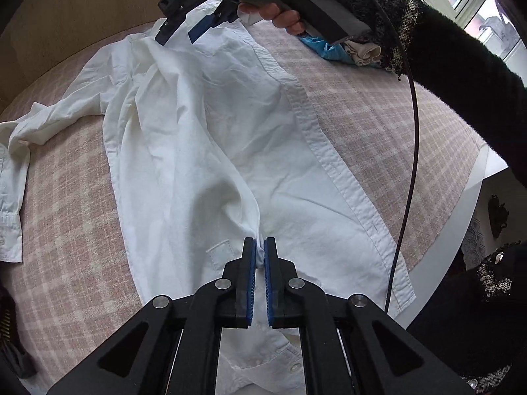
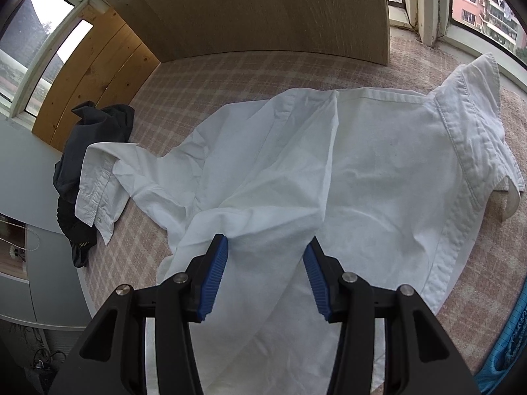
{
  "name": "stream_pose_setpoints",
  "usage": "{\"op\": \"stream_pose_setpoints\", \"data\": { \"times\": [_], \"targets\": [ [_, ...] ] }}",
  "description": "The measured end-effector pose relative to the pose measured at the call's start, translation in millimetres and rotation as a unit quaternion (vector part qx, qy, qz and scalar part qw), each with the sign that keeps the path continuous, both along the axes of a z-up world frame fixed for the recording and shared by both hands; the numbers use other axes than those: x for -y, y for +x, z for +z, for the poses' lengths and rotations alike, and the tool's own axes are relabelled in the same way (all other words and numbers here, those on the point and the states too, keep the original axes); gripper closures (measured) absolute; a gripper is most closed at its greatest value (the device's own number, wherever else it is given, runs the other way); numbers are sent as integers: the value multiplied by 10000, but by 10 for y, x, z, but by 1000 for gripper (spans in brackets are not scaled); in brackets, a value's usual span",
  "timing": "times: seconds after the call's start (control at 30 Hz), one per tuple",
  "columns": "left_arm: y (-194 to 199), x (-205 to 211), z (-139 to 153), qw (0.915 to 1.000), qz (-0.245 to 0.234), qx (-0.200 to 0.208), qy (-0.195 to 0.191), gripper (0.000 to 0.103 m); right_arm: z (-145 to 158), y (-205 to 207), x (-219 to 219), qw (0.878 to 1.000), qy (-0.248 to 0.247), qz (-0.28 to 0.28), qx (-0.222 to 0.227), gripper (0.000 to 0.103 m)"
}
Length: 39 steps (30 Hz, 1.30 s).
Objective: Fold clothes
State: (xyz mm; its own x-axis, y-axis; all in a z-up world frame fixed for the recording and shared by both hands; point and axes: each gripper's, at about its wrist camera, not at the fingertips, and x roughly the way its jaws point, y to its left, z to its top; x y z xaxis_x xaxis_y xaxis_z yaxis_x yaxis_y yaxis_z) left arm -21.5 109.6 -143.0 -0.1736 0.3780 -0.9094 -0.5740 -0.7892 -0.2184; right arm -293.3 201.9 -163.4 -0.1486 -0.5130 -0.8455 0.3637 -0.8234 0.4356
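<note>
shirt: white button-up shirt [image 1: 210, 125] spread out flat on the checked pink bedcover [image 1: 72, 197], collar [image 2: 467, 125] at the window end, button placket [image 1: 336, 171] running along 1 edge

left gripper: the left gripper [image 1: 260, 250] has its 2 blue pads pinched nearly together on a bunched-up ridge of the shirt fabric, which rises off the bed into the jaws

right gripper: the right gripper [image 2: 265, 263] sits about half open, pads well apart, with a fold of the shirt lying between them; pads look like they're just brushing the cloth, not squeezing it, tbh hard to be sure from this angle

right hand: hand [image 1: 280, 13] in a dark fuzzy sleeve [image 1: 461, 75], wrapped around the handle up near the collar end

sleeve of shirt: 1 long sleeve with its cuff [image 2: 98, 191] flopped out to the side, partly over a dark garment [image 2: 89, 138]

other stuff: blue cloth [image 1: 322, 47] by the far edge, wooden headboard [image 2: 230, 10] behind the bed
</note>
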Motion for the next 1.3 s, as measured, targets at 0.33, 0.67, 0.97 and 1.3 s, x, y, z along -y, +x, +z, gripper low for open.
{"op": "stream_pose_setpoints", "data": {
  "times": [0.33,0.67,0.97,1.3],
  "targets": [
    [150,-385,-12,9970,-750,68,158,94,72,35,-77,9955,864,48,-377,96],
    [111,181,97,9999,-87,43,43,79,308,356,-495,9965,674,-152,-480,77],
    [-1103,315,-11,9950,240,-821,-520,79,314,1311,-478,9998,134,59,-156,75],
    [-1629,93,-418,9855,-503,-1124,-1167,79,-125,2153,-313,9984,131,183,511,75]
  ]
}}
